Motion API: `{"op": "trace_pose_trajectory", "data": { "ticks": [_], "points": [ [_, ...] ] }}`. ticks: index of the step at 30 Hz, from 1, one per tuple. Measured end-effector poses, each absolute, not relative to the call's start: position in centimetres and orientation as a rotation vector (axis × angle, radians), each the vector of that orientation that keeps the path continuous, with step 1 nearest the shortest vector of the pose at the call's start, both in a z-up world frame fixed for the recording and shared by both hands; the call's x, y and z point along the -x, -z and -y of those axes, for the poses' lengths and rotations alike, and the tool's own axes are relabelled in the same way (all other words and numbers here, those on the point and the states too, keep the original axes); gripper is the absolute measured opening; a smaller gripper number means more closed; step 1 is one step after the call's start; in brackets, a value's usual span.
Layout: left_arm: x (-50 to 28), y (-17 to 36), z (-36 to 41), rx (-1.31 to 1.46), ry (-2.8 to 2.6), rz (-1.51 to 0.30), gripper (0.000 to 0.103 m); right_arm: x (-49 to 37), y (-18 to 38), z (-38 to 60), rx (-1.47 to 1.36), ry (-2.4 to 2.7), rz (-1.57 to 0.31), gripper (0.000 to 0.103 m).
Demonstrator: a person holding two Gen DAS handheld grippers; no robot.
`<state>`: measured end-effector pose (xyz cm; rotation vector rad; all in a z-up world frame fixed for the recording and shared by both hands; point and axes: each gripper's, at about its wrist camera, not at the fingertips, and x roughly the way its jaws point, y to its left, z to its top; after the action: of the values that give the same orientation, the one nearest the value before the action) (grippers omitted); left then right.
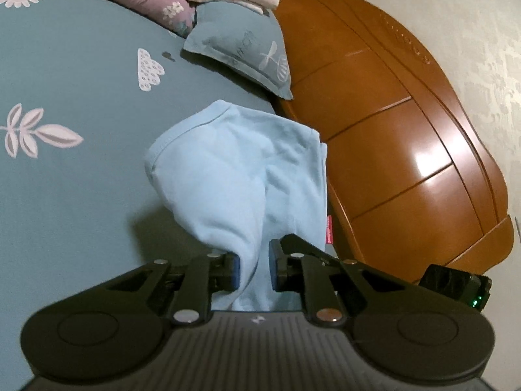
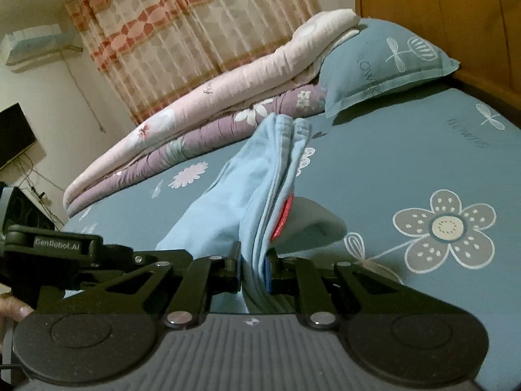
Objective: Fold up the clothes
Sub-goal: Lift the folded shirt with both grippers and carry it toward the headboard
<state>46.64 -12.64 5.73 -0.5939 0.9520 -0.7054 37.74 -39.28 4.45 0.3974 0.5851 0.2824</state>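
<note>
Scene: a bed (image 2: 407, 163) with a teal flowered sheet. A folded quilt (image 2: 202, 123) and a pillow (image 2: 384, 62) lie at the far end, a wooden headboard (image 1: 407, 137) beyond them.
Garment: a light blue garment (image 1: 234, 169), soft knit, is lifted off the sheet. It hangs between the two grippers, above the middle of the bed and nearer than the pillow.
Left gripper: the left gripper (image 1: 254, 268) has its fingers drawn narrow on a bunched fold of the cloth. The blue pads press it from both sides.
Right gripper: the right gripper (image 2: 254, 272) is also narrow, clamped on several stacked layers of the same cloth. A red tag (image 2: 283, 218) shows just above the right pad.
Hand pose: both grippers tilt somewhat downward toward the sheet, with the cloth rising up and away from the fingers. Part of a hand (image 2: 13, 309) shows at the near left edge of the right view.
Risk, slipping: the right grip holds many layers, so I judge an inner layer could slide out if the cloth is pulled taut.
Risk, uneven fold: the left grip is on a gathered bunch, not a flat edge. The fold may come down wrinkled or skewed.
Risk, dragging: loose cloth trailing low could catch the sheet and pull the fold crooked.
Risk, snagging: the garment hangs near the headboard side on the left view. A wide swing could brush it.
</note>
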Motion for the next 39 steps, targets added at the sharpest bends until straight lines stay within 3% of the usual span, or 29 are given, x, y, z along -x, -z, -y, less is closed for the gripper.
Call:
{"op": "trace_pose_trajectory", "data": {
  "ticks": [11,20,31,39],
  "points": [
    [-45.2,-6.7,15.7,0.564,0.748,-1.006,0.013,-34.2,-4.0,42.2,-0.456,-0.262,-0.564,0.016],
    [-45.3,-6.2,24.2,0.554,0.911,-1.071,0.013,-32.0,-5.6,49.6,-0.429,-0.129,-0.591,0.016],
    [-45.4,-2.3,36.3,0.562,1.028,-1.21,0.014,-31.1,-4.7,59.0,-0.382,0.051,-0.747,0.016],
    [-45.7,1.3,39.8,0.517,0.999,-1.249,0.014,-32.0,-0.6,63.9,-0.43,0.111,-0.863,0.016]
  ]
}}
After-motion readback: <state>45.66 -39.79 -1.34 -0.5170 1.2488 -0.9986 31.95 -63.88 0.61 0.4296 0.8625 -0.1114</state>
